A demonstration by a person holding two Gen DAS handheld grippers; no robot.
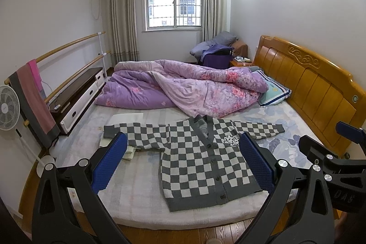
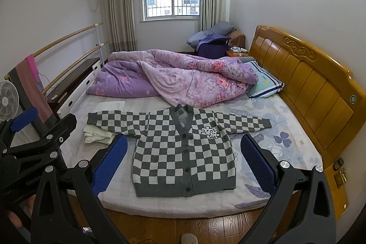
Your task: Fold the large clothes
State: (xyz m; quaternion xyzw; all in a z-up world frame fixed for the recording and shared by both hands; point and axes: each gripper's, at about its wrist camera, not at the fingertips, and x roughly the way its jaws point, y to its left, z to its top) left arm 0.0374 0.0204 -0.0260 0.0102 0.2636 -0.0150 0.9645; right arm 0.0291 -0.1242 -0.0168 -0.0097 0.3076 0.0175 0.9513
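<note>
Cardigan, one item: knitted, grey-and-white checkerboard, with grey ribbed hem, cuffs and button band. You see it laid flat, front up, on the bed, at the centre of both views, its hem toward the near mattress edge. It is buttoned down the front, with dark buttons showing along the band. A white puzzle-like patch sits on the chest, right of the V-neck. Both sleeves are spread sideways; the one toward the left of the frame lies over a small pile of pale folded cloth.

Left gripper: your blue-padded fingers are spread wide, grasping nothing, held above the near edge of the bed, apart from the cardigan.

Right gripper: its fingers are likewise parted and empty, framing the cardigan's body in the right wrist view.

Purple floral quilt: crumpled across the far half of the bed, just behind the collar.

Pillow: striped, at the right, against the wooden headboard.
</note>
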